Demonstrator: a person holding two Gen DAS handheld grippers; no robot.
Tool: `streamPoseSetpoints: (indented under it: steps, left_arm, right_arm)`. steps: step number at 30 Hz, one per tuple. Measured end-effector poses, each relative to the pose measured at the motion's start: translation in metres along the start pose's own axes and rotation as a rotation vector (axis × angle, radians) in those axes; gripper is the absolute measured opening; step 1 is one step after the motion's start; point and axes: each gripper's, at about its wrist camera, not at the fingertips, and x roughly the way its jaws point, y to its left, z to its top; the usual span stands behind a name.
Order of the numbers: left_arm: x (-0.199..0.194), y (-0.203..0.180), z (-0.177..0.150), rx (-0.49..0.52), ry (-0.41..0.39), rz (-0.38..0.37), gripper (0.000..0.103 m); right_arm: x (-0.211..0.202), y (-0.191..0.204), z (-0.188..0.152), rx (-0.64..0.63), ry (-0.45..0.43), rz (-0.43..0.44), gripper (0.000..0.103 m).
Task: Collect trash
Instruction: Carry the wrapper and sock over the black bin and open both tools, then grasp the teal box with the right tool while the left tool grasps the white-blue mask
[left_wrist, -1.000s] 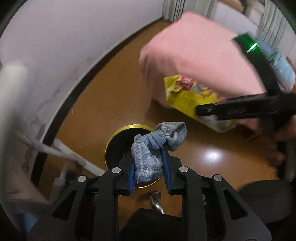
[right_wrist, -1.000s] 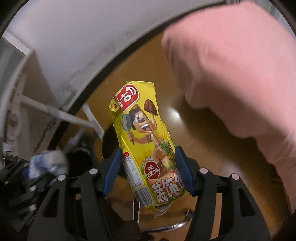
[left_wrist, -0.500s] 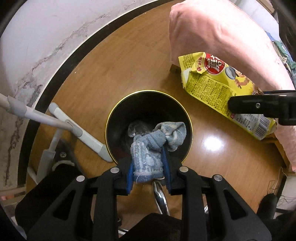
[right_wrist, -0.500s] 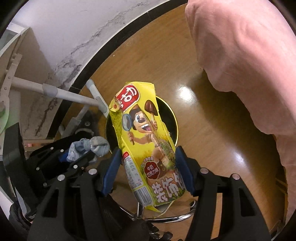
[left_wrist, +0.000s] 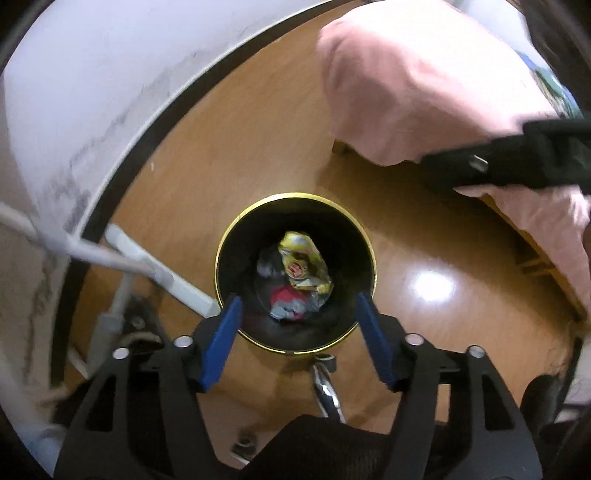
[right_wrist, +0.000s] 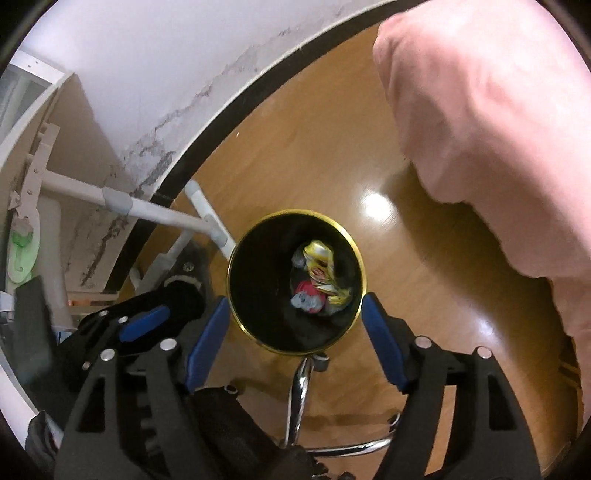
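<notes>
Gaping left gripper (left_wrist: 297, 306) — right gripper (right_wrist: 293, 317) | wrapper (left_wrist: 304, 262) in bin (left_wrist: 236, 229)

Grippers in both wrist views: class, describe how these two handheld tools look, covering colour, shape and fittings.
Both the left gripper and right gripper have black angular frames with cut-out openings, silver round bolts and two fingers faced with blue pads.

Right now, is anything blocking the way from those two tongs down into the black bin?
Nothing visible does. Both the left tongs and right tongs hang open over the bin, whose mouth is uncovered; the yellow wrapper already lies inside.
</notes>
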Motion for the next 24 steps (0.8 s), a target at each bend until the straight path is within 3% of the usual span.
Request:
streamPoseSetpoints:
  steps: [1, 6, 10, 12, 15, 20, 24]
  left_arm:
    - [-0.015, -0.012, 0.000, 0.048, -0.022, 0.001, 0.077]
    - [-0.102, -0.051, -0.006, 0.198, -0.154, -0.045, 0.091]
    - [-0.198, -0.028, -0.029, 0.175, -0.355, -0.014, 0.095]
    - [-0.238, 0.015, -0.049, 0.079, -0.422, 0.044, 0.095]
    - [-0.272, 0.082, -0.079, -0.071, -0.452, 0.167, 0.095]
    - [-0.307, 0.228, -0.154, -0.390, -0.392, 0.403, 0.095]
    - [-0.323, 0.327, -0.199, -0.621, -0.341, 0.444, 0.095]
  right_arm:
    - [-0.012, -0.002, 0.000, -0.002, -0.027, -0.016, 0.073]
    - [-0.087, 0.001, -0.003, -0.021, -0.214, -0.117, 0.078]
    - [-0.143, 0.063, -0.005, -0.155, -0.340, -0.064, 0.079]
    - [-0.159, 0.112, -0.004, -0.256, -0.382, -0.011, 0.081]
    - [-0.164, 0.210, -0.004, -0.450, -0.386, 0.141, 0.081]
    - [-0.140, 0.362, -0.005, -0.696, -0.269, 0.308, 0.081]
    - [-0.113, 0.473, 0.003, -0.799, -0.187, 0.342, 0.081]
